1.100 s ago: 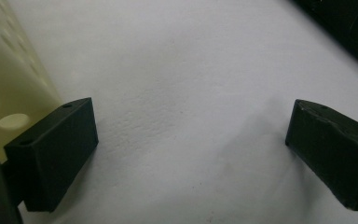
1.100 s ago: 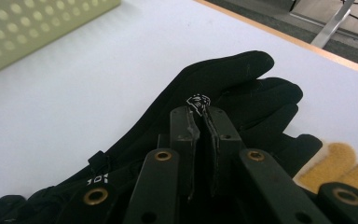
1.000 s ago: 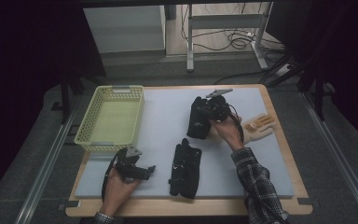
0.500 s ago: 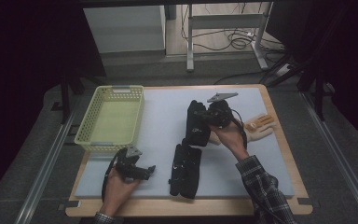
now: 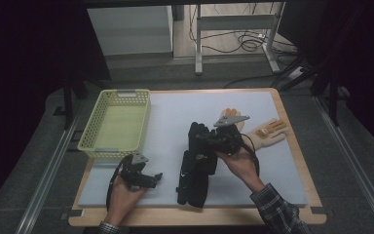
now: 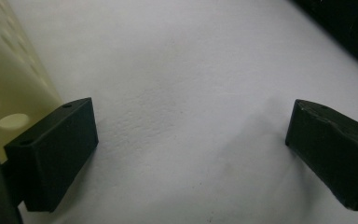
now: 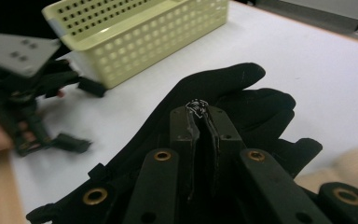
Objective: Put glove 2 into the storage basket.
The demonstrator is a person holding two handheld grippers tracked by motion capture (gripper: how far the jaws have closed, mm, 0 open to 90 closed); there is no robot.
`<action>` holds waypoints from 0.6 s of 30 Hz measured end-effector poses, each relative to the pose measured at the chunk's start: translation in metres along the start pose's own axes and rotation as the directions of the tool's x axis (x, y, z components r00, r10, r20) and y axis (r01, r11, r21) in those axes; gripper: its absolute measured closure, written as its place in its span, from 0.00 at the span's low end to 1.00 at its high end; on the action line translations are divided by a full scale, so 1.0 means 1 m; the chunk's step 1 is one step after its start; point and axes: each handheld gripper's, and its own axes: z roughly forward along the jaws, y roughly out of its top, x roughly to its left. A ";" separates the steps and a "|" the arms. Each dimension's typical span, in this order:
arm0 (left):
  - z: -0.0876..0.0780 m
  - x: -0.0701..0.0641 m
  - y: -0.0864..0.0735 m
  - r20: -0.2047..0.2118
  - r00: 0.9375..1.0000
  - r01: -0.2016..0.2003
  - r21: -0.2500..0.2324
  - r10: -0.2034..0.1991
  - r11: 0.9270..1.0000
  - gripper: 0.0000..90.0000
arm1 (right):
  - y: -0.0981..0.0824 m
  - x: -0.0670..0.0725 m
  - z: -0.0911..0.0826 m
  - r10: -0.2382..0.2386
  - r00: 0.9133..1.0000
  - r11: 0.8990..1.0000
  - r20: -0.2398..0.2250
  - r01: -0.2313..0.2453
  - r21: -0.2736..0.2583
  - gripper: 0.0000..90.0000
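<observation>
1. Black is the glove (image 5: 200,141) we carry in the high view: our right hand-held gripper (image 5: 213,140) has its jaws closed on the glove, which hangs over the white surface (image 5: 175,109) just above a second black glove (image 5: 193,183) lying flat near the front edge. Our left hand-held gripper (image 5: 152,177) rests low on the surface at the front left, jaws apart with nothing between them. A yellow basket (image 5: 93,146) stands at the left, well apart from the held glove. Two skin-coloured model hands (image 5: 269,134) lie at the right, one of them partly behind the right hand-held gripper.

2. In the left gripper view, we see the two black jaws of the left hand-held gripper (image 6: 191,144) standing wide, only bare white surface (image 6: 177,60) between them. The perforated wall of the basket (image 6: 4,84) is just beside one jaw.

3. In the right gripper view, the jaws of the right hand-held gripper (image 7: 204,114) are pressed together on a fold of the black glove (image 7: 242,100), whose fingers spread out beyond them. Farther off we see the left hand-held gripper (image 7: 81,116), somewhat blurred, with its grey plate, and behind it the yellow basket (image 7: 140,32) on the white surface (image 7: 317,74).
</observation>
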 end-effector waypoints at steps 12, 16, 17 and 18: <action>0.000 0.000 0.000 0.002 1.000 -0.003 0.004 0.003 1.000 0.03 | -0.031 0.052 0.005 -0.049 0.999 0.999 0.012 0.049 0.024 0.96; 0.000 0.000 0.000 0.002 1.000 0.002 0.000 -0.002 1.000 0.03 | -0.035 0.056 0.014 -0.019 1.000 1.000 0.011 0.019 0.018 0.96; 0.000 0.000 0.000 0.002 1.000 0.002 0.000 -0.002 1.000 0.03 | -0.035 0.057 0.017 -0.017 1.000 1.000 0.017 0.017 0.012 0.96; 0.000 0.000 0.000 0.001 1.000 0.002 0.000 -0.002 1.000 0.03 | -0.036 0.059 0.019 -0.014 1.000 1.000 0.023 0.013 0.010 0.96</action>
